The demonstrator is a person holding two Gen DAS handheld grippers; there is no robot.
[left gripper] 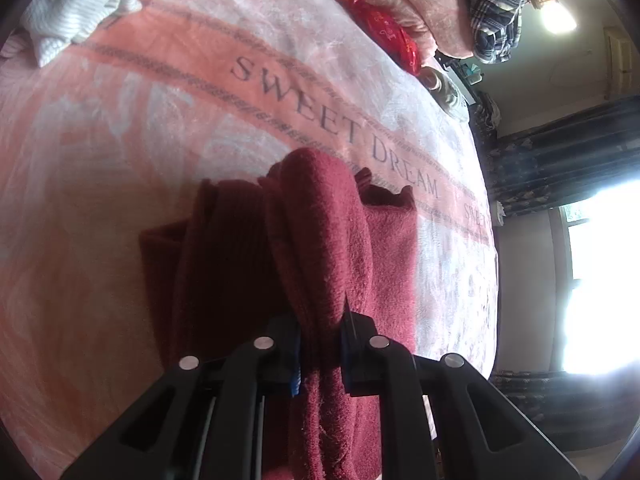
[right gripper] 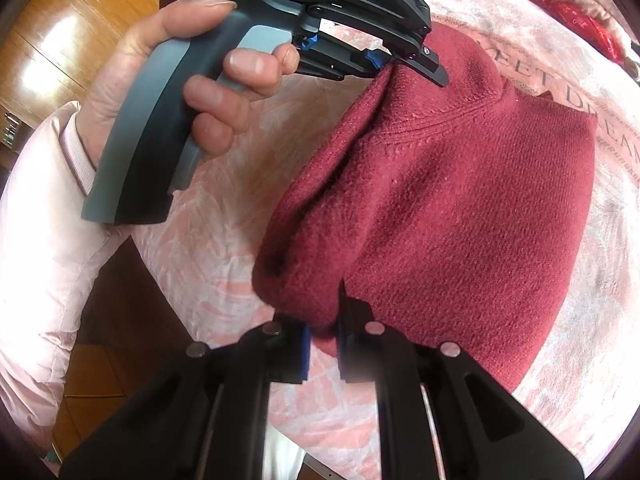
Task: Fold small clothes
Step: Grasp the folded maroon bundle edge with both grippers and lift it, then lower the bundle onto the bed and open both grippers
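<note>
A dark red knitted garment [right gripper: 460, 192] hangs stretched between both grippers above a pink blanket [left gripper: 120, 152] printed with "SWEET DREAM". My left gripper [left gripper: 320, 344] is shut on a bunched fold of the dark red garment [left gripper: 320, 240], which drapes away from it onto the bed. My right gripper [right gripper: 324, 332] is shut on the garment's near lower edge. In the right wrist view the left gripper [right gripper: 408, 62] shows at the top, held by a hand [right gripper: 168, 80], pinching the garment's far edge.
At the bed's far side lie a white striped cloth [left gripper: 76, 8], a red shiny packet [left gripper: 384, 28] and a plaid garment [left gripper: 496, 12]. A bright window [left gripper: 600, 280] is on the right. Wooden floor [right gripper: 72, 20] and a pale pink sleeve [right gripper: 44, 240] lie left.
</note>
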